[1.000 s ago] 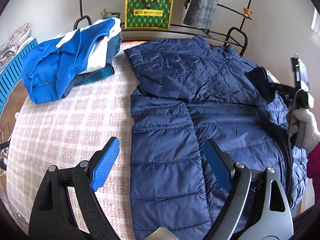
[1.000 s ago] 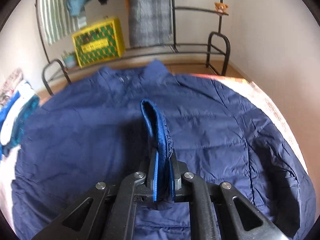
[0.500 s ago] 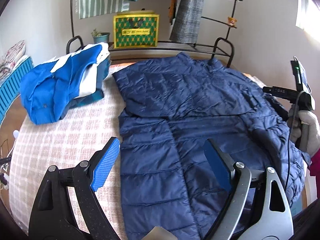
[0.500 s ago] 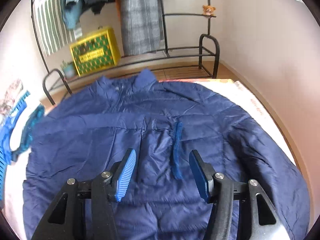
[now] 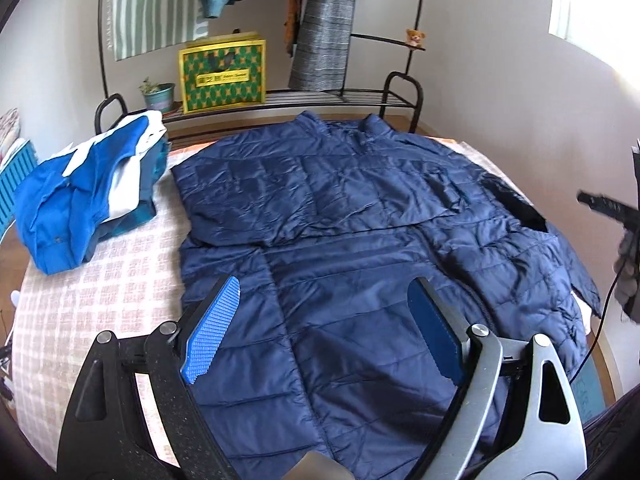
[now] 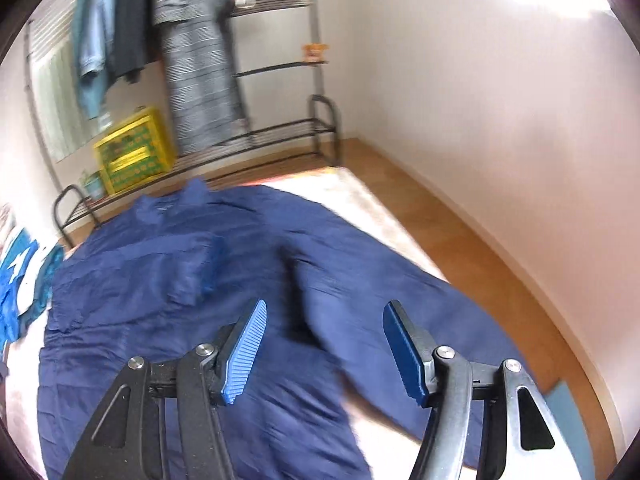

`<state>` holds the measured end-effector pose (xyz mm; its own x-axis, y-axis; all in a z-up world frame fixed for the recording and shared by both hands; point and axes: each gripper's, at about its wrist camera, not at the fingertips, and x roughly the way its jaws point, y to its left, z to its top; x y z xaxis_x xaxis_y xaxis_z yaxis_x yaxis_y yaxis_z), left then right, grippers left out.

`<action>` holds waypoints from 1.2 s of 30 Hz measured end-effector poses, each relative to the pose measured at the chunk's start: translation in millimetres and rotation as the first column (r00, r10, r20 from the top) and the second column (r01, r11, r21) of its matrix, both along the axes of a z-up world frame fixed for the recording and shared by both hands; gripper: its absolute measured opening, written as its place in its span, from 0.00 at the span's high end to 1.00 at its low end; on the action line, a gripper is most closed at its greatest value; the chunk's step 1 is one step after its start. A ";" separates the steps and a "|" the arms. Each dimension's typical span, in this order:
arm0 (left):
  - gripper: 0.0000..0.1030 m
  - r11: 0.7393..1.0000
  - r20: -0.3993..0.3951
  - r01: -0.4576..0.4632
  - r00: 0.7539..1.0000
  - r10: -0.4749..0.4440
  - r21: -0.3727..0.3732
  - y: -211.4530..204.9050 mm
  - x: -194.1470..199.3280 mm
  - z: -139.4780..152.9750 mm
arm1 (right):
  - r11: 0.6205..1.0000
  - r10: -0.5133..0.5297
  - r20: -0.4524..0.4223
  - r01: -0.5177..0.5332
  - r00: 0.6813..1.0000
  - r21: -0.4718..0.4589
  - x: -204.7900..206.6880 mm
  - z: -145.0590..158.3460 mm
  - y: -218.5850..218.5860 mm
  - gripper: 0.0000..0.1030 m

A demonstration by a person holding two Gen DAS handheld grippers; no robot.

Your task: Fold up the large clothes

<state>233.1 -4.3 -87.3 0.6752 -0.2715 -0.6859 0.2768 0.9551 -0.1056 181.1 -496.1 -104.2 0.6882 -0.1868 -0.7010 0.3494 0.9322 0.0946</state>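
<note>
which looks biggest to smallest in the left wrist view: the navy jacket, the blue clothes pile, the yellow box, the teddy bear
1. navy jacket
2. blue clothes pile
3. yellow box, though it sits farther back
4. teddy bear, also far away

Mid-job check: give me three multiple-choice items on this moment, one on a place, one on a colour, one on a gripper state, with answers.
1. Where does the pile of blue and white clothes lie, seen from the left wrist camera?
A. left of the jacket
B. on top of the jacket
C. on the rack shelf

2. What colour is the jacket?
A. red
B. navy blue
C. grey

3. How is the left gripper?
A. shut on the jacket
B. shut on nothing
C. open above the jacket

Answers:
1 A, the pile sits on the checked cloth beside the jacket's left edge.
2 B, its quilted fabric is dark blue.
3 C, the blue pads stand wide apart with nothing between them.
</note>
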 end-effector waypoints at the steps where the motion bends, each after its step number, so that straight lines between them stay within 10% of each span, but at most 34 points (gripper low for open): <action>1: 0.14 1.000 0.003 0.008 1.000 -0.008 -0.003 -4.1 -0.3 1.4 | 1.000 -0.025 -0.005 0.025 1.000 0.011 -8.8 -2.3 -10.5 0.38; 10: 0.14 0.998 -0.016 0.058 0.998 -0.058 -0.003 -34.0 -3.3 -3.9 | 0.925 -0.310 -0.117 0.327 0.944 0.192 -97.0 -52.2 -130.7 0.38; 28: 0.14 0.998 -0.038 0.056 0.998 -0.056 0.000 -44.1 0.2 -12.8 | 0.605 -0.465 -0.372 0.595 0.803 0.528 -159.1 -166.7 -214.8 0.32; 31: 0.14 0.999 -0.039 0.053 0.998 -0.053 -0.004 -42.4 1.8 -12.7 | 0.540 -0.455 -0.322 0.544 0.830 0.642 -169.1 -169.9 -221.5 0.59; 36: 0.14 0.999 -0.037 0.055 0.998 -0.055 -0.003 -44.4 2.9 -12.5 | 0.594 -0.480 -0.270 0.536 0.835 0.601 -172.7 -147.3 -217.7 0.92</action>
<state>236.1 -48.7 -99.8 0.6332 -0.3083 -0.7099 0.3243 0.9385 -0.1183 8.4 -713.8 -251.5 0.5644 0.0112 -0.8254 0.7787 0.3247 0.5368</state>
